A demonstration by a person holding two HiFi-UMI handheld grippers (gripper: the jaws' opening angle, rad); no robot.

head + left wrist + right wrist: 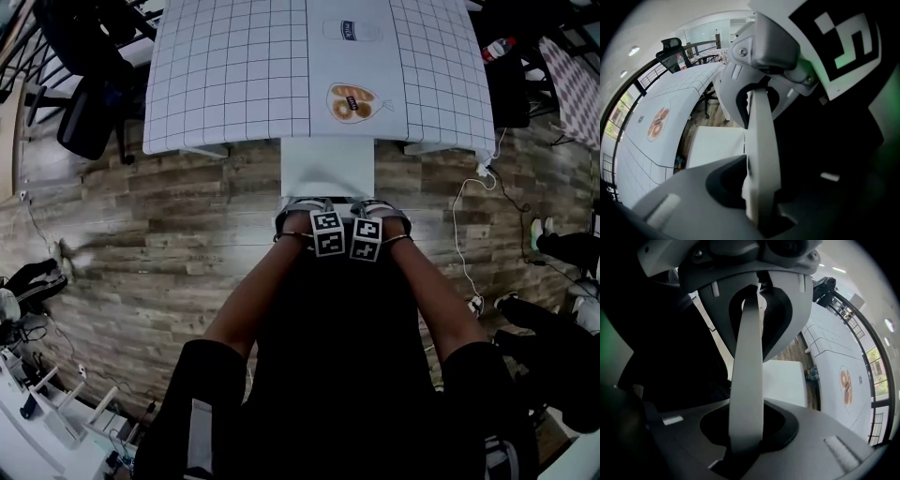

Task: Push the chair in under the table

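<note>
Where the head view begins at the left, a dark office chair (pixel 86 117) stands on the wood-plank floor (pixel 169 234), just beside the left corner of the tabletop (pixel 234 84). The tabletop is covered by a white sheet with a black grid. A printed picture (pixel 352 101) of a ring-shaped pastry lies right of its centre.

The chair (pixel 326 167) stands at the middle of the tabletop's near edge. Its white seat is square to that edge. The front of the seat meets the edge, and most of the seat is exposed on my side. The backrest rail (pixel 761 140) is a thin white strip running from side to side.

My left gripper (pixel 302 214) points steeply down onto that strip. In the left gripper view the strip passes between my jaws, which pinch it from both faces. My right gripper (pixel 382 216) sits just beside the left one, marker cubes side by side, and points straight down. In the right gripper view the same strip runs between its jaws, which clamp it likewise. Each gripper view shows the other gripper on the strip further along.

My forearms extend back from both grippers toward the bottom of the head view. Right of the chair, a white cable (pixel 456 234) trails over the floor below the tabletop's right corner.
</note>
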